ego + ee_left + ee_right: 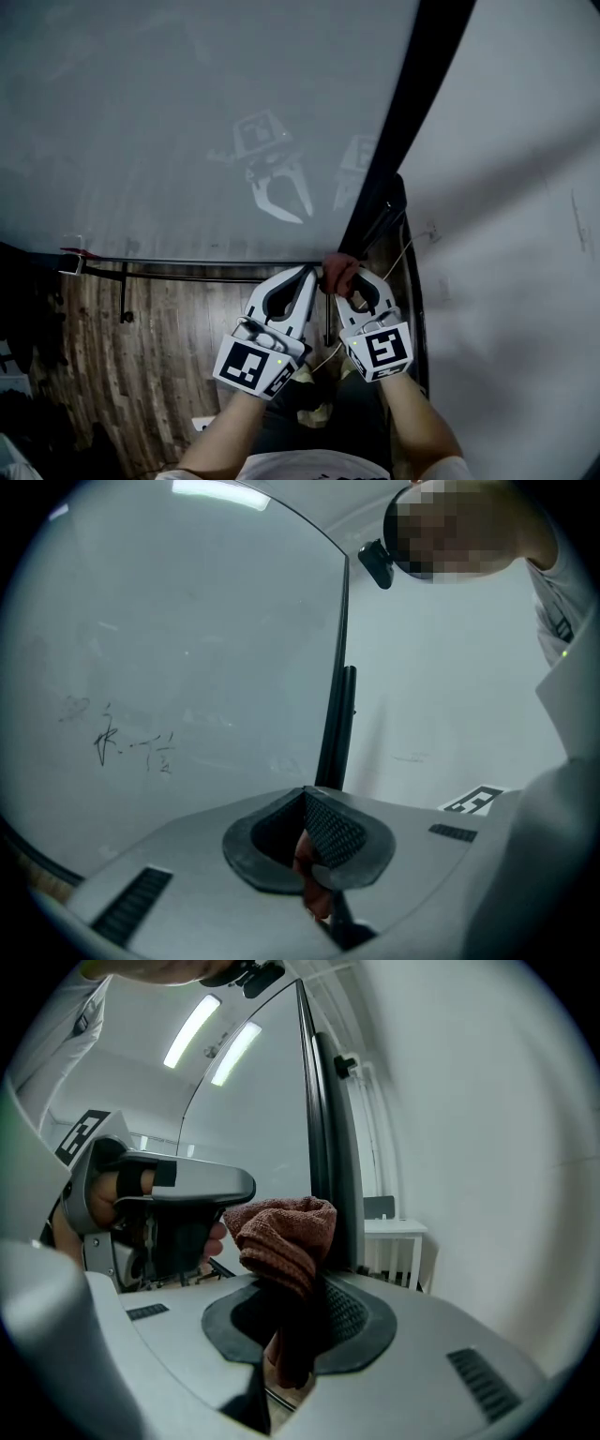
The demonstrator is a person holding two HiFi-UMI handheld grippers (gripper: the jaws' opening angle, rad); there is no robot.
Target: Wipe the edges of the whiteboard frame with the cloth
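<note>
Seemingly early on, the right gripper (349,284) clamps the cloth (337,275) at the bottom corner of the whiteboard frame (412,94), the left gripper (312,274) pinched closed beside it, with the long edges likely left to wipe.

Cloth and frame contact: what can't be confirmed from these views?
- Head view: the right gripper and left gripper hide where the cloth meets the frame.
- Left gripper view: a reddish scrap sits between the closed jaws; whether it is pinched or just behind them is unclear.
- Right gripper view: the cloth overlaps the frame, so contact cannot be judged.
- Left gripper view: the board writing is too small to read.
</note>
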